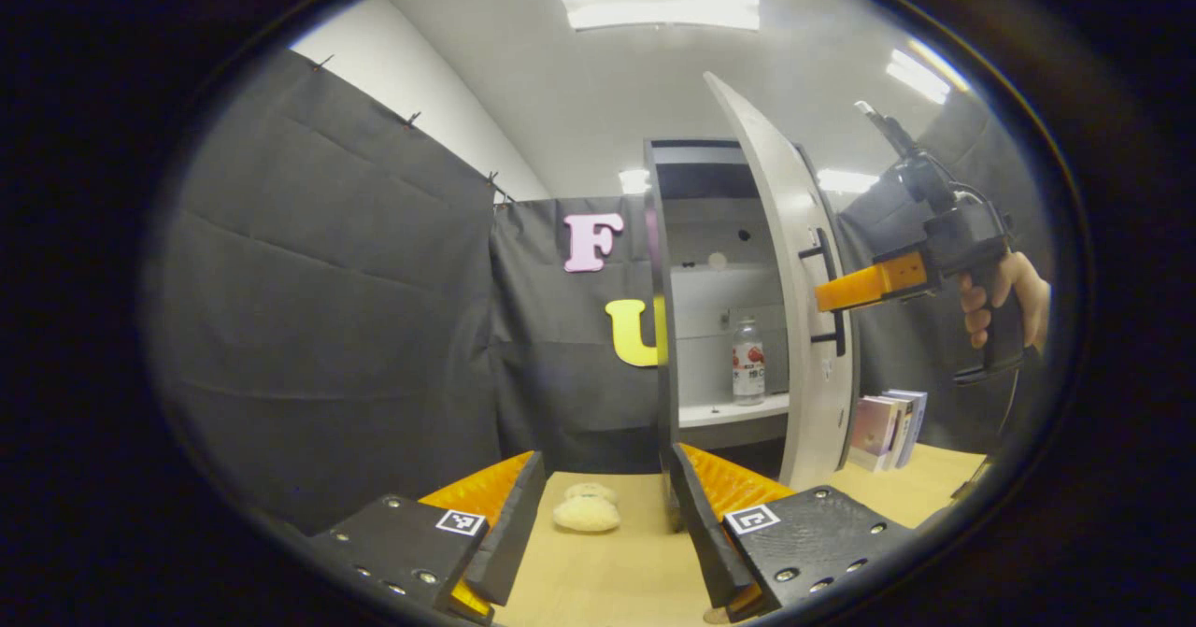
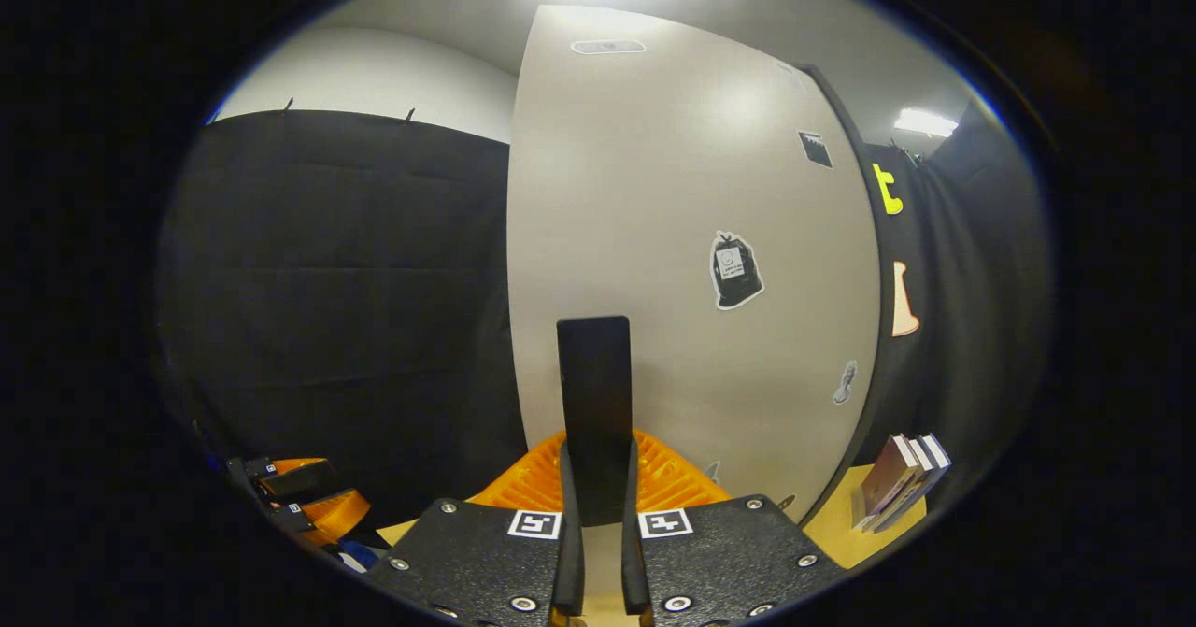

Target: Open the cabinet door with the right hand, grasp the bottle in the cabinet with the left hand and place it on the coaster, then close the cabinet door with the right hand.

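Observation:
The white cabinet (image 1: 719,235) stands open, its door (image 1: 794,328) swung out toward me. On the lower shelf stands a clear bottle (image 1: 747,361) with a red and white label. My left gripper (image 1: 603,505) is open low over the table, well short of the cabinet, with nothing between its fingers. A hand holds my right gripper (image 1: 827,295) at the door's black handle (image 1: 824,253). In the right gripper view, the right gripper (image 2: 596,477) is shut on the handle (image 2: 593,393), pressed from both sides, against the door (image 2: 673,188). A pale fuzzy round pad (image 1: 586,512) lies on the table.
Several books (image 1: 886,426) stand upright right of the cabinet, beyond the door; the books (image 2: 902,477) also show past the door's edge. The wooden table (image 1: 607,580) runs under both grippers. Black cloth walls close in left and behind. The left gripper (image 2: 299,501) shows low at left.

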`<state>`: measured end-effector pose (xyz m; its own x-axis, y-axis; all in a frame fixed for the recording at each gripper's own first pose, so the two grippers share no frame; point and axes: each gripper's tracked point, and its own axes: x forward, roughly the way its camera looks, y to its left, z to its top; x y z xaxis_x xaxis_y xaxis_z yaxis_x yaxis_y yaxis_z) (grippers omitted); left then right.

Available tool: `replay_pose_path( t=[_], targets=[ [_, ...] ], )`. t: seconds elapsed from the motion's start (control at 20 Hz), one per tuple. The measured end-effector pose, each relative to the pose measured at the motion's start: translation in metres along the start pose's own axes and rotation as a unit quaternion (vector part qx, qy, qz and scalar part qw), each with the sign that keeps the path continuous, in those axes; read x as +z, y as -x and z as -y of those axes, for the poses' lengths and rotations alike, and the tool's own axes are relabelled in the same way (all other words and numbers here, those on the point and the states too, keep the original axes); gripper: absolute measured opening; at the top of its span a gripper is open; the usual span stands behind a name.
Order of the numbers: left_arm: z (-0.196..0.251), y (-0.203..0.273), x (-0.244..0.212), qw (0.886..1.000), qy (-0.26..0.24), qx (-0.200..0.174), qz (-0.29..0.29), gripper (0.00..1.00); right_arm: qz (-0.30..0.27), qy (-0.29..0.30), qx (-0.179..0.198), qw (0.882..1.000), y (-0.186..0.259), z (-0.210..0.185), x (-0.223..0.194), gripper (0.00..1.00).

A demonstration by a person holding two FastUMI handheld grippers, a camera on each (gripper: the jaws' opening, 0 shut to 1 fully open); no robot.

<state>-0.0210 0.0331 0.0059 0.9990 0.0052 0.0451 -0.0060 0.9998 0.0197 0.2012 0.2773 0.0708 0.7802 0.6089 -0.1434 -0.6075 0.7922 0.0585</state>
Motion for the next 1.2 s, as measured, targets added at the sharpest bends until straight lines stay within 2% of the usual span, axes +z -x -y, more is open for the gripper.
replay_pose_path(
  t=[0.25,0.7,0.9,1.15,1.2],
  targets=[
    [0.05,-0.005,0.007,1.0,0.005,-0.024,0.008,0.77,0.003,0.001,-0.012,1.0,0.021,0.015,0.001,0.16],
    [0.148,-0.013,0.006,0.996,0.033,-0.078,-0.002,0.77,0.017,0.01,-0.077,0.997,0.053,0.056,0.006,0.14],
    [0.174,-0.016,0.003,0.995,0.045,-0.085,-0.012,0.77,0.024,-0.018,-0.09,0.995,0.056,0.066,0.004,0.11],
    [0.198,-0.023,0.006,0.993,0.065,-0.1,-0.02,0.77,0.031,0.0,-0.129,0.991,0.062,0.09,0.006,0.1],
    [0.201,-0.03,0.005,0.992,0.067,-0.104,-0.024,0.8,0.033,-0.005,-0.125,0.992,0.062,0.087,0.006,0.1]
  ],
)
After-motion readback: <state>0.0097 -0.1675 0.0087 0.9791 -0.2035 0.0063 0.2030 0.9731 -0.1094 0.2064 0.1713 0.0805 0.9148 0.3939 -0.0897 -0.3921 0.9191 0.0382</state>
